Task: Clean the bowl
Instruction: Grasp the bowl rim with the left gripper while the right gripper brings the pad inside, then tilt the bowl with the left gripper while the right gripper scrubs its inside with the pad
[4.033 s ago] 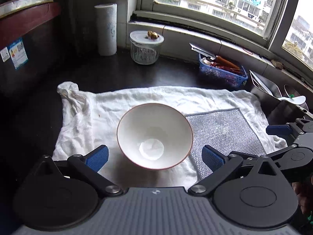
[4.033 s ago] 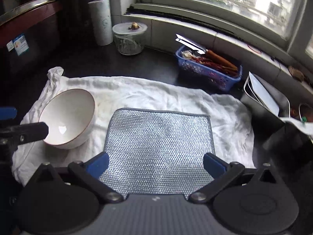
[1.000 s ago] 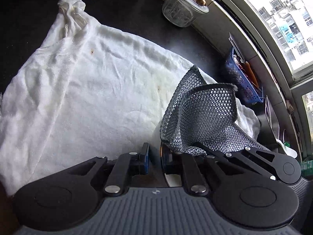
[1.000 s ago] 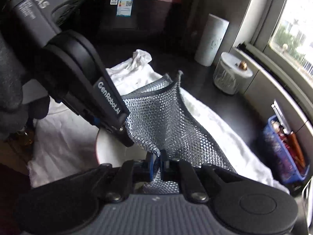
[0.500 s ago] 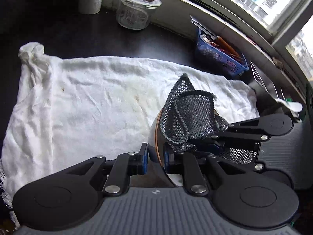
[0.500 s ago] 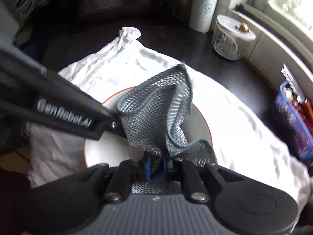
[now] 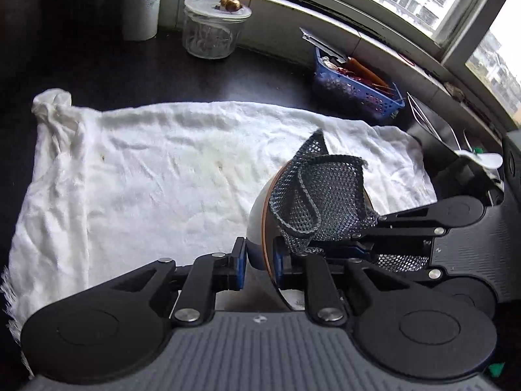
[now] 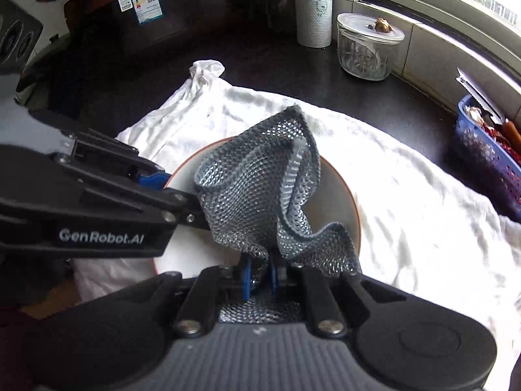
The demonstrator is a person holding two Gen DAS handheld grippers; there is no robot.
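Note:
My left gripper (image 7: 259, 265) is shut on the rim of the white bowl (image 7: 257, 215) with a brown rim, holding it tilted on edge above the white towel (image 7: 146, 176). My right gripper (image 8: 260, 275) is shut on the grey mesh dishcloth (image 8: 257, 195), which is bunched up inside the bowl (image 8: 332, 195). The dishcloth also shows in the left wrist view (image 7: 322, 195), with the right gripper (image 7: 355, 247) coming in from the right. The left gripper's fingers (image 8: 153, 176) clamp the bowl rim at the left of the right wrist view.
A glass jar with lid (image 7: 213, 29) and a paper towel roll (image 8: 312, 6) stand at the back by the window sill. A blue basket (image 7: 355, 88) of utensils sits at the back right. Metal containers (image 7: 449, 140) stand at the right edge.
Since four seconds ago the left gripper took the bowl and the right took the dishcloth. In the last second the bowl has been tilted up and the cloth moved inside it.

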